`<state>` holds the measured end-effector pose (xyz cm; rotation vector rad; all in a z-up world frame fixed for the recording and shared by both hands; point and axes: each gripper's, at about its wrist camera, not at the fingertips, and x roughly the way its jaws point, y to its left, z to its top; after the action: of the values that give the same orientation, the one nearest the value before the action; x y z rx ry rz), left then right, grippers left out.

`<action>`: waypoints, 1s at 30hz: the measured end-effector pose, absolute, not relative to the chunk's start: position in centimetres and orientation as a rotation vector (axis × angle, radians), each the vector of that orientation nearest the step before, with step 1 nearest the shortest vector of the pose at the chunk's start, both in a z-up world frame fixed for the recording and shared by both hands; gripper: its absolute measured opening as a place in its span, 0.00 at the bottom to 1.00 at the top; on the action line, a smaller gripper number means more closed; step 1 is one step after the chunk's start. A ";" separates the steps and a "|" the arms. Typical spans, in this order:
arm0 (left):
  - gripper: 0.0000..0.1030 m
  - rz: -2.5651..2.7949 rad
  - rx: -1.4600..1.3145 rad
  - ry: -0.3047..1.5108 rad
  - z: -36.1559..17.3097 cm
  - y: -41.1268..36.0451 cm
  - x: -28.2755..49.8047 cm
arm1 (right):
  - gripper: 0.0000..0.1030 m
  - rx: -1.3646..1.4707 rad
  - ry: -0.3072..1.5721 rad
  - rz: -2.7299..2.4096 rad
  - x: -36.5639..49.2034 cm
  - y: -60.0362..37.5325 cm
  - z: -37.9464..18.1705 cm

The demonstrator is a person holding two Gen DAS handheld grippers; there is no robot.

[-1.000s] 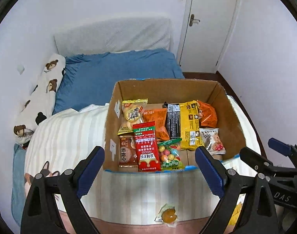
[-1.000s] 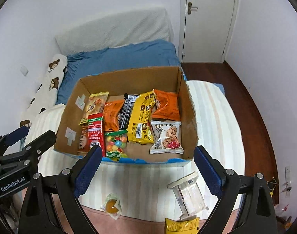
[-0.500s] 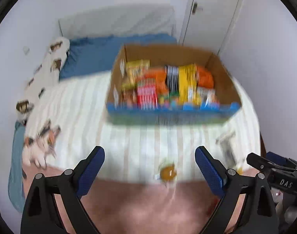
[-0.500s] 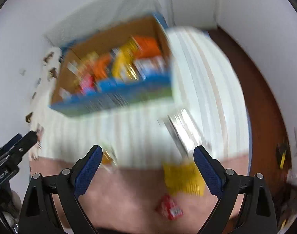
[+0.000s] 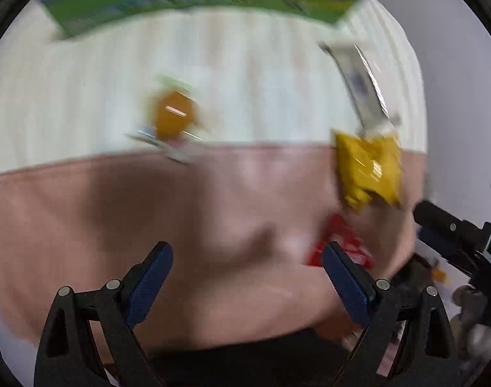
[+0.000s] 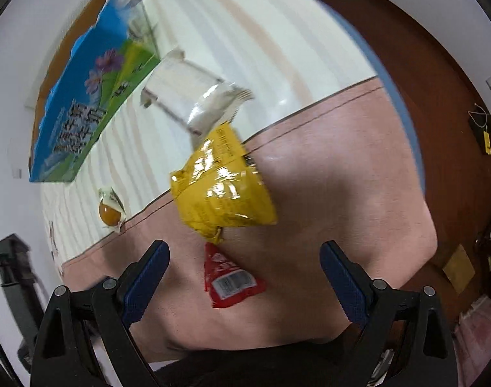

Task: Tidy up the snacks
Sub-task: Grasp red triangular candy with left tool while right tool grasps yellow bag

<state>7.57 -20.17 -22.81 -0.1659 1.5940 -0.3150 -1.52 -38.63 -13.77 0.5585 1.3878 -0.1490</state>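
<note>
The red packet (image 6: 229, 279) lies flat on the pink cover, its long axis pointing up toward the yellow bag (image 6: 223, 190) that touches its top corner. It sits between the fingers of the right gripper (image 6: 242, 262), a little toward the left finger, so I judge this hand the nearer one. Its jaws are closing but press on nothing yet. The left gripper (image 5: 247, 266) stands spread and empty, with the packet by its right finger. The box (image 6: 74, 119) is well apart.

Bare pink bedding (image 6: 342, 200) lies between the jaws; the red packet (image 6: 232, 282) and yellow packet (image 6: 223, 193) lie ahead.
</note>
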 end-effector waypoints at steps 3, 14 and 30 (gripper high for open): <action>0.92 -0.402 -0.214 1.685 -24.4 -23.1 7.4 | 0.68 0.564 1.382 -0.159 -2.4 -39.8 -14.0; 0.52 -0.469 -0.208 1.782 -28.1 -29.2 6.8 | 0.68 0.611 1.372 -0.184 -3.7 -42.8 -14.1; 0.52 -0.158 -0.287 1.629 -26.3 -18.0 7.8 | 0.64 0.534 1.552 0.060 3.0 -36.0 -19.1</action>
<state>7.79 -18.02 -26.27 -0.2866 1.6294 -0.1580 2.98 -36.04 -19.14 0.5340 1.5524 0.0602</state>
